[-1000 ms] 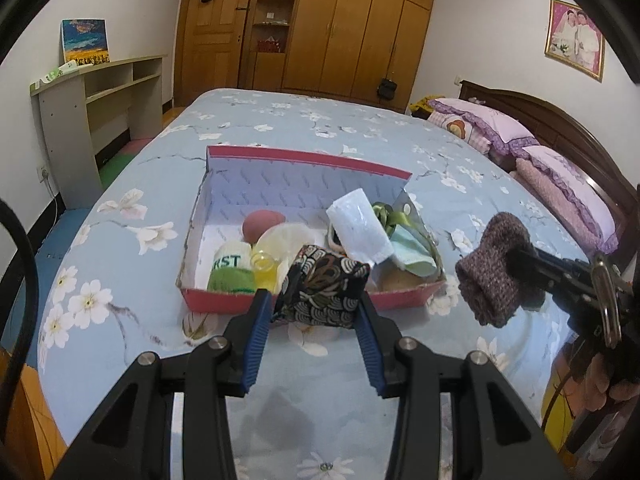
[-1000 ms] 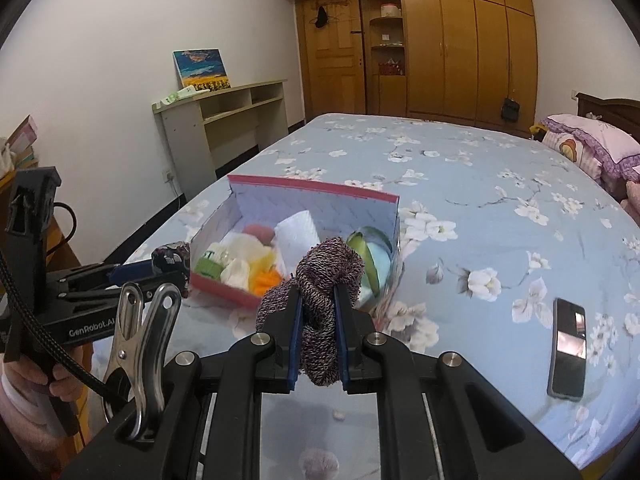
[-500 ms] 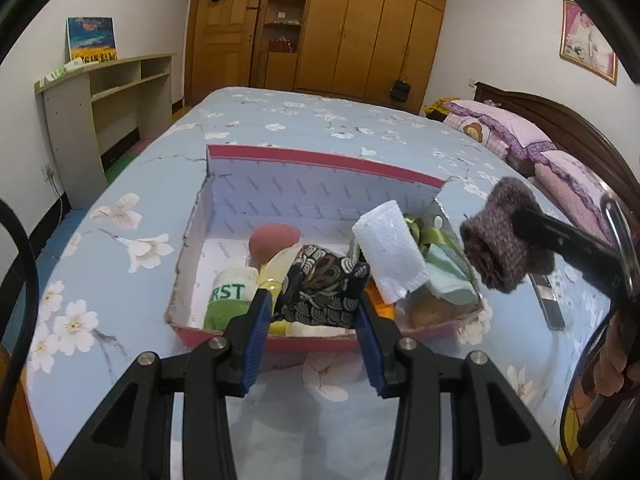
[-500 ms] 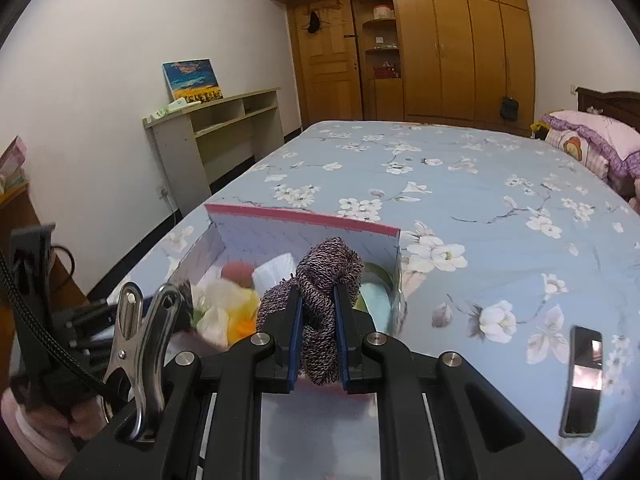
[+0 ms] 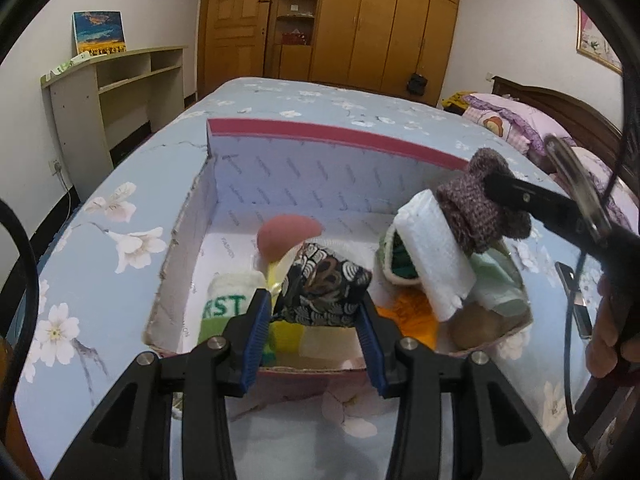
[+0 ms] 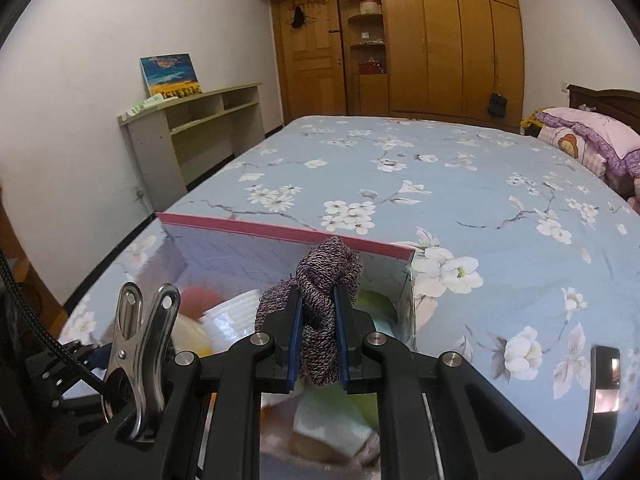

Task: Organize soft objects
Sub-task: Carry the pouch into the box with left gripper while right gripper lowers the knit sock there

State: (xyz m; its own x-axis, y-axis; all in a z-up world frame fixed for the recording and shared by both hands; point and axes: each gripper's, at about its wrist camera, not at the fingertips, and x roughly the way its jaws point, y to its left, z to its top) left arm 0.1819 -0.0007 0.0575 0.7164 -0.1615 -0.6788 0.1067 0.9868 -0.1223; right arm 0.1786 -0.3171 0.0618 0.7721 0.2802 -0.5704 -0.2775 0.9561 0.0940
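Observation:
A pink-rimmed cardboard box [image 5: 332, 131] [image 6: 280, 231] lies on the flowered bed. Inside it are a pink sponge [image 5: 286, 235], a white-green sock roll [image 5: 230, 300], a white paper roll [image 5: 436, 256] and other soft items. My left gripper [image 5: 316, 314] is shut on a black patterned pouch [image 5: 326, 290], held over the box's near side. My right gripper [image 6: 318, 332] is shut on a purple knitted piece [image 6: 326, 280] [image 5: 476, 204], which hangs above the box's right part beside the paper roll.
A black phone [image 6: 602, 392] lies on the bed to the right of the box. Pillows [image 6: 592, 136] and a wooden headboard sit at far right. A shelf unit [image 5: 116, 92] stands by the left wall, wardrobes at the back. A metal clip [image 6: 140, 332] hangs on the right tool.
Both grippers have moved forward and down toward the box. The pouch now hangs over the box's contents, and the knitted piece has come from beside the box to above its right part.

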